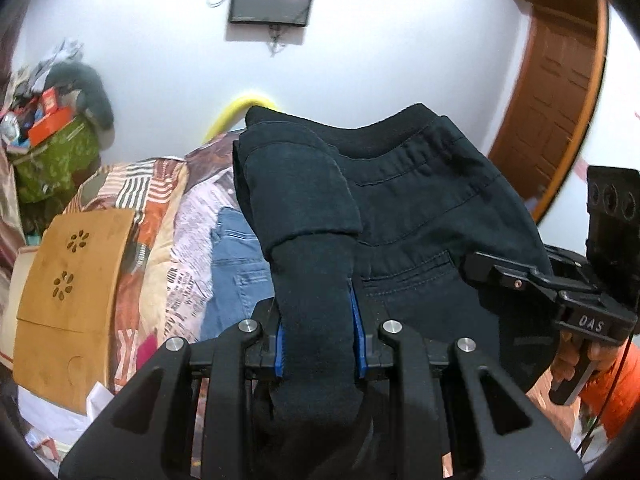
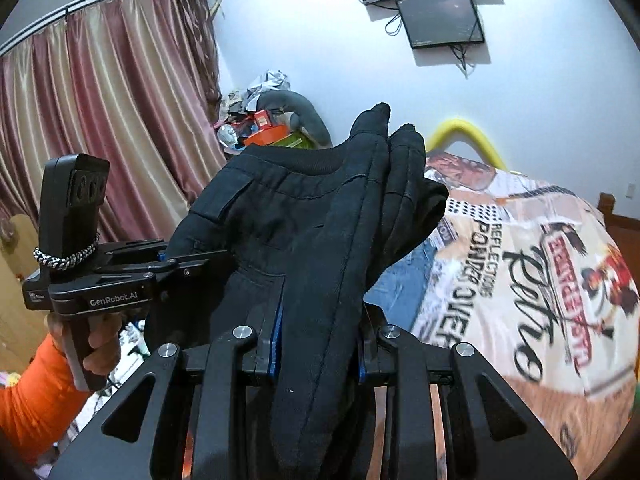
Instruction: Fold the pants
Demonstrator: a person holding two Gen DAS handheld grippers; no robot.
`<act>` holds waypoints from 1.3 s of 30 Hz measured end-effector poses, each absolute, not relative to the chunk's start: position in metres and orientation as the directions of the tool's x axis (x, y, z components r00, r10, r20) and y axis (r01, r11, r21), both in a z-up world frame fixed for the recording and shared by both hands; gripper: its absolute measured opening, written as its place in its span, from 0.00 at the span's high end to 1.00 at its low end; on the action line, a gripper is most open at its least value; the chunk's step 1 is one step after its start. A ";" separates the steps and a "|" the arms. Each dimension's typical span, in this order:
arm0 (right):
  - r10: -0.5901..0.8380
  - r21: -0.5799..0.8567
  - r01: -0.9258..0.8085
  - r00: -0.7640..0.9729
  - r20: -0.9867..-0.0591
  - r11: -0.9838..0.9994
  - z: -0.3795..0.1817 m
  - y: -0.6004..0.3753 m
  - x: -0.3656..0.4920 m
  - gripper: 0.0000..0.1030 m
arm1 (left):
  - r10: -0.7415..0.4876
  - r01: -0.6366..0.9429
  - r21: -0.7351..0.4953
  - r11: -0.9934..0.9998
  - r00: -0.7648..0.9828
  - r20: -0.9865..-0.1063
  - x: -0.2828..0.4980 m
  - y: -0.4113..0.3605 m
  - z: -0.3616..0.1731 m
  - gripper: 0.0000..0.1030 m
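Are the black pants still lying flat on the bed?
No, lifted: black pants hang bunched between both grippers' jaws, above the bed.

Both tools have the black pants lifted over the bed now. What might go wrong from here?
1. The left tool and right tool each pinch a thick bunch of the black pants; layers may slip free.
2. The blue jeans lie directly below, so the pants may land on them.
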State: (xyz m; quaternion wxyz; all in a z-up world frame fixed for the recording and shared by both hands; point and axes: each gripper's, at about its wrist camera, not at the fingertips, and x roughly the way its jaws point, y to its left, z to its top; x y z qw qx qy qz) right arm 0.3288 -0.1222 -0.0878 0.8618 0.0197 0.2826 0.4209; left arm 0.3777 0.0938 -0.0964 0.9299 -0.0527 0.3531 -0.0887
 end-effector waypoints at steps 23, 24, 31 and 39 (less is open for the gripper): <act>0.626 0.270 -0.633 0.443 -0.642 0.725 -0.223 -0.033 0.459 0.77 | -0.165 0.026 -0.186 0.982 0.593 -0.788 0.524 0.158 -0.260 0.76; 0.608 0.260 -0.627 0.437 -0.663 0.734 -0.230 -0.032 0.461 0.77 | -0.170 0.022 -0.193 0.981 0.584 -0.794 0.527 0.157 -0.267 0.76; 0.551 0.250 -0.590 0.410 -0.727 0.768 -0.230 -0.046 0.461 0.73 | -0.165 -0.050 -0.227 0.973 0.544 -0.823 0.534 0.168 -0.284 0.63; 0.494 0.183 -0.576 0.445 -0.748 0.797 -0.192 -0.078 0.434 0.73 | -0.067 -0.095 -0.149 0.984 0.576 -0.814 0.496 0.176 -0.241 0.63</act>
